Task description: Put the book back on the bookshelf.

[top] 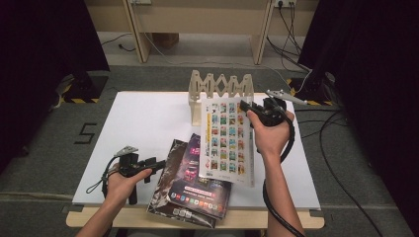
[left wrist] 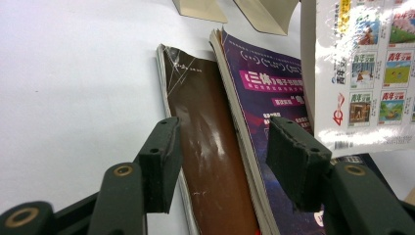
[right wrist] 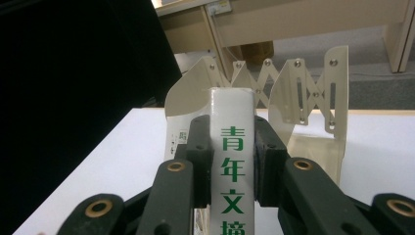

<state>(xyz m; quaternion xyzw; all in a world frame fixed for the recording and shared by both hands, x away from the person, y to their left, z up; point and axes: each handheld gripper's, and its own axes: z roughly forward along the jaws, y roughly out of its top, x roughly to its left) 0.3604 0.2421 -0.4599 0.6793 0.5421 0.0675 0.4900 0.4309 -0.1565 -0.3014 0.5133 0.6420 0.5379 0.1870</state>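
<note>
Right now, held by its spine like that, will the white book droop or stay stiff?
The white book probably stays fairly stiff: it looks thick, and the right hand-held gripper clamps its broad spine. Its glossy cover may be slippery. The pages could fan open.

White magazine (left wrist: pixel 364 73): cut off by upper and right frame edges in the left gripper view; cover print too small to read. Brown book (top: pixel 165 185): largely hidden beneath purple magazine (top: pixel 202 182). Expanding book rack (right wrist: pixel 303 103): lower left concealed behind white magazine spine.
</note>
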